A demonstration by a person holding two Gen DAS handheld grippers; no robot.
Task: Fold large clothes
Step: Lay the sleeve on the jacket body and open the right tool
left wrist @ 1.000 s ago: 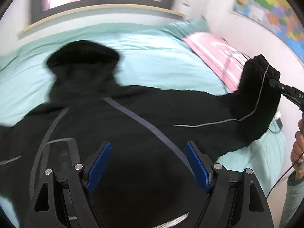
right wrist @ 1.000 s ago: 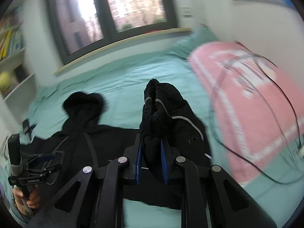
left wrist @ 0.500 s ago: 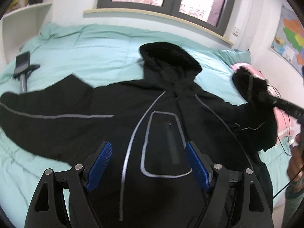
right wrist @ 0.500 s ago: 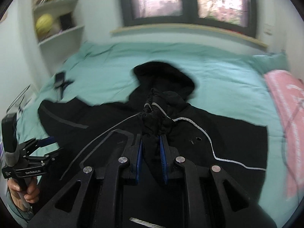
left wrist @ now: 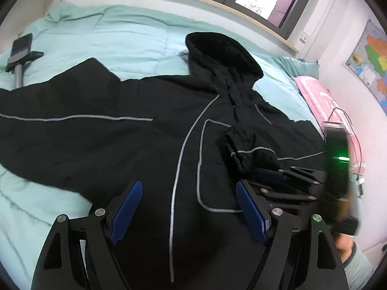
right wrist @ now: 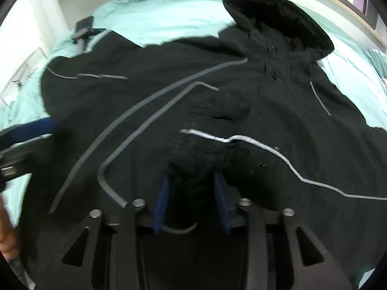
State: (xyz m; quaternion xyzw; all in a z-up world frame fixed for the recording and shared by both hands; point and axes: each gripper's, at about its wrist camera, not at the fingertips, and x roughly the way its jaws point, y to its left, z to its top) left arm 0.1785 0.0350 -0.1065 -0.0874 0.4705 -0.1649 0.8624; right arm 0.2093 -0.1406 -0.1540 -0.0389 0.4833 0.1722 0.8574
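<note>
1. A black hooded jacket point(left wrist: 135, 130) with grey reflective piping is spread front-up across a mint-green quilt point(left wrist: 101, 38), its hood point(left wrist: 222, 53) pointed toward the window sill point(left wrist: 205, 2).
2. One sleeve is laid out flat toward the left edge of the bed; the other sleeve's cuff point(right wrist: 200, 152) is folded inward and rests on the jacket's chest.
3. That cuff is gripped between the blue pads of the right gripper point(right wrist: 191, 188), which are closed upon the bunched fabric.
4. The left gripper point(left wrist: 187, 207) is held above the jacket's lower front with its jaws spread wide and nothing between them.
5. A phone on a stand point(left wrist: 20, 53) is seen lying on the quilt near the far left corner.
6. A pink pillow point(left wrist: 319, 96) is seen at the right side of the bed, and a coloured wall map point(left wrist: 370, 60) is hung above it.
</note>
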